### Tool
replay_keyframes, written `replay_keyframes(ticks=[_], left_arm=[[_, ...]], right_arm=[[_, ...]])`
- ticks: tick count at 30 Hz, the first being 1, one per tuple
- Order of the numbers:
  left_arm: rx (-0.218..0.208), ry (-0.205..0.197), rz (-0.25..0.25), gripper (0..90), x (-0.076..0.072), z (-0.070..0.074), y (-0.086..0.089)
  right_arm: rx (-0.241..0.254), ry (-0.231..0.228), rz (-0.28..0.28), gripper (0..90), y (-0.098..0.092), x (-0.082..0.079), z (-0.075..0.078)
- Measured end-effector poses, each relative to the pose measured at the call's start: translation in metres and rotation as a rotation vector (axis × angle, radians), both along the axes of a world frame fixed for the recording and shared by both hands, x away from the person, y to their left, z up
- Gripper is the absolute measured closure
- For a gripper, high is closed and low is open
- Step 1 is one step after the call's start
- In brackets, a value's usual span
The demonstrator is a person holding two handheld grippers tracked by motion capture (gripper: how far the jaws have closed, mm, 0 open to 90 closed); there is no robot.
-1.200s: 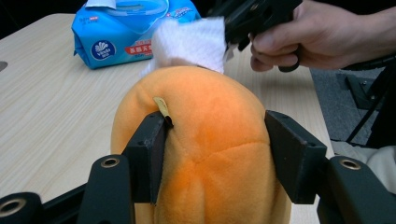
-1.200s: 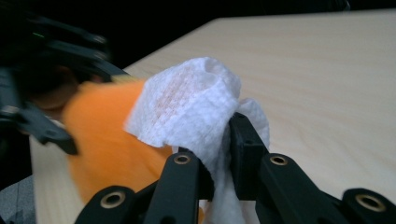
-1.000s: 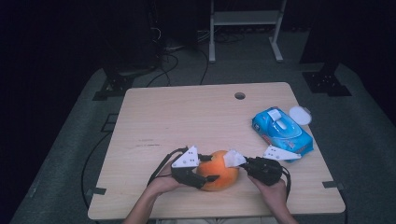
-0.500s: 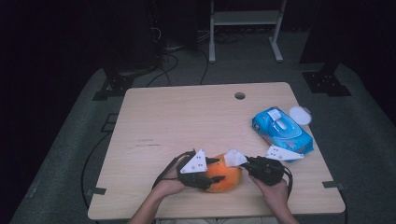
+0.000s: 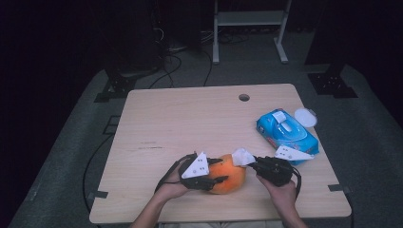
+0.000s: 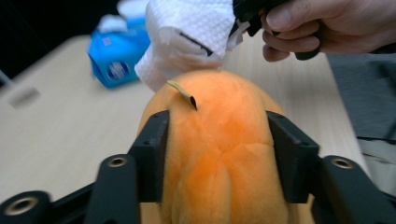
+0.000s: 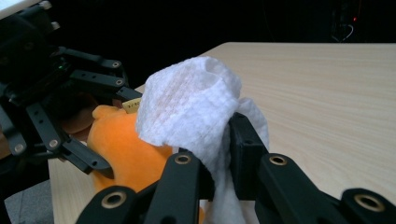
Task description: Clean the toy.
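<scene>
An orange soft toy lay near the front edge of the table. The left gripper had just been closing its jaws, and now they pressed on both sides of the toy. A little stalk stuck up from the toy's top. A white wipe touched the toy on its right side. The right gripper had its jaws squeezed tight on the wipe, and a hand held that gripper. Farther right, a blue wipes pack sat near the table's edge, with a round white lid just beside it.
</scene>
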State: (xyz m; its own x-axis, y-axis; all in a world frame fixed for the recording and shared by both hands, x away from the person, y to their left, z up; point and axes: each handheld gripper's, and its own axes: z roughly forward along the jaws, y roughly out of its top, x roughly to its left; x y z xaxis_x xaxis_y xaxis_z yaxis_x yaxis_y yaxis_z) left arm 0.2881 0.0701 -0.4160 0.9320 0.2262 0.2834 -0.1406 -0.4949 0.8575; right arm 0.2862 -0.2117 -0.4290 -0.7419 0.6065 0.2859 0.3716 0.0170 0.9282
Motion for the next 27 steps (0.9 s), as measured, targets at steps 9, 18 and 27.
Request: replay_keyframes(ticks=[9,18,27], left_arm=[[-0.075,0.235,0.091,18.1,0.017,-0.002,0.006],[-0.027,0.243,0.082,41.9,0.021,-0.001,0.025],[-0.043,0.256,0.052,47.1,0.023,-0.005,0.027]], right_arm=[[-0.009,0.050,0.006,81.4,0.006,0.000,-0.014],[-0.068,-0.008,0.046,81.9,0.024,-0.014,-0.005],[-0.071,0.078,-0.035,81.9,-0.001,0.009,-0.021]])
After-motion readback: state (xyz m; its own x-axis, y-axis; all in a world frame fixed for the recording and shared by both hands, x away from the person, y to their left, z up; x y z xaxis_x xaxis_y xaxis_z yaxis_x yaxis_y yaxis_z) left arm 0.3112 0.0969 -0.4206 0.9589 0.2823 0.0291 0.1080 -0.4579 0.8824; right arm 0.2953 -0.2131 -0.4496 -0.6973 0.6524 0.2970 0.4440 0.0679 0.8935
